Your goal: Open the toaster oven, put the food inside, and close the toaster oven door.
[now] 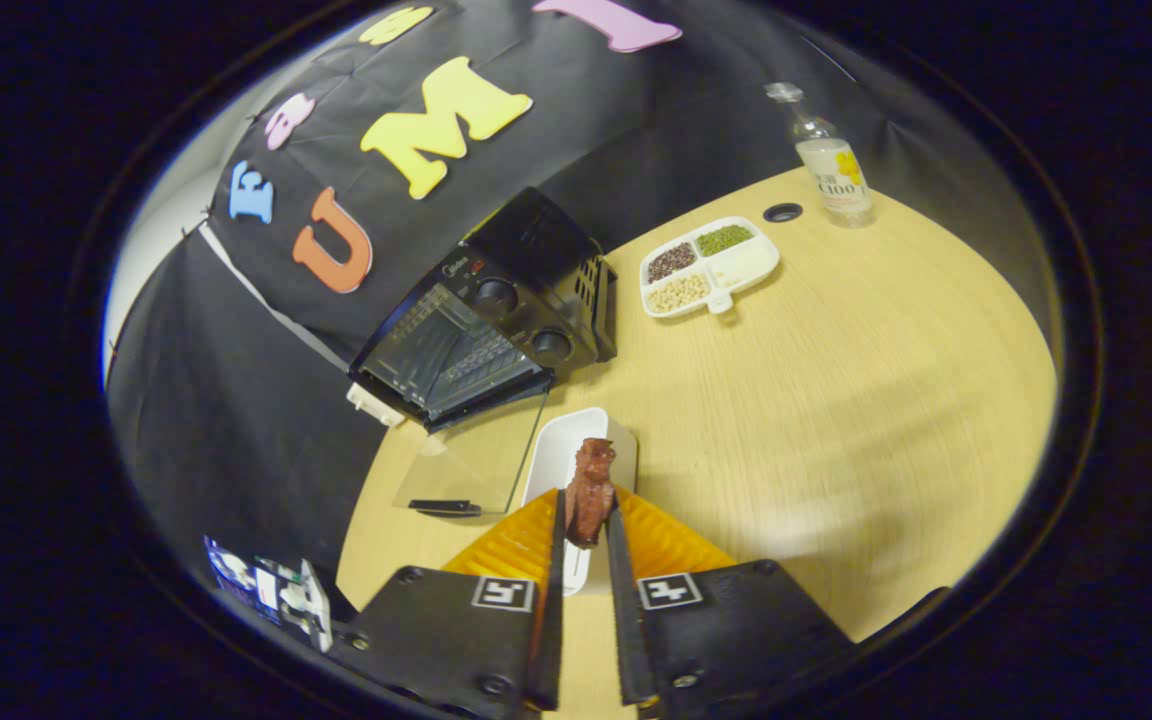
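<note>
Claw clenched on the meat piece, lifted over white dish | toaster oven open at eleven o'clock | we judge it light, soft, greasy (grip mid-body).

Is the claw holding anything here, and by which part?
Yes. The claw is shut on the piece of meat, both fingers pressing its lower sides, lifted over the white dish.
</note>
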Motion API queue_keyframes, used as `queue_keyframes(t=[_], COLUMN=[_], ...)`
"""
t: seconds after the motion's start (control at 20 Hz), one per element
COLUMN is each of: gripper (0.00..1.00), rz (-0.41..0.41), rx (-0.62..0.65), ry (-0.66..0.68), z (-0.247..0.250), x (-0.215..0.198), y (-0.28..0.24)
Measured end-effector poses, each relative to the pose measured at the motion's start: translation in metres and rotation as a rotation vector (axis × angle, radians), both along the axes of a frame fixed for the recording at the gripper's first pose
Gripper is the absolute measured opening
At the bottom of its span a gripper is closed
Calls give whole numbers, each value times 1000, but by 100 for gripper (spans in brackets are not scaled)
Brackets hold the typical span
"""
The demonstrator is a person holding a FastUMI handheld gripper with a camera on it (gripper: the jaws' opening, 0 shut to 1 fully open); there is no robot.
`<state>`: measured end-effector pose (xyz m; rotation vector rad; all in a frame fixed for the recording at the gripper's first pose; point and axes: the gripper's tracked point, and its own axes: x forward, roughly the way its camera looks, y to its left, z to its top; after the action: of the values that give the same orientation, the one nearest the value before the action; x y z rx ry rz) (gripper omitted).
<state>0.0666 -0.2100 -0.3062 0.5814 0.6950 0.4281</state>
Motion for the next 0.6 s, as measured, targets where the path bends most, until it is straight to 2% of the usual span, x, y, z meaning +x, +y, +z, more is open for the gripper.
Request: queue_keyframes(t=[0.05,0.1,0.6], gripper=[16,14,13], rz=[4,9,-17], rx=[3,-4,-269], ry=[-8,-17,-237], z=[0,0,55], x=[-2,-5,-22], y=[0,1,29])
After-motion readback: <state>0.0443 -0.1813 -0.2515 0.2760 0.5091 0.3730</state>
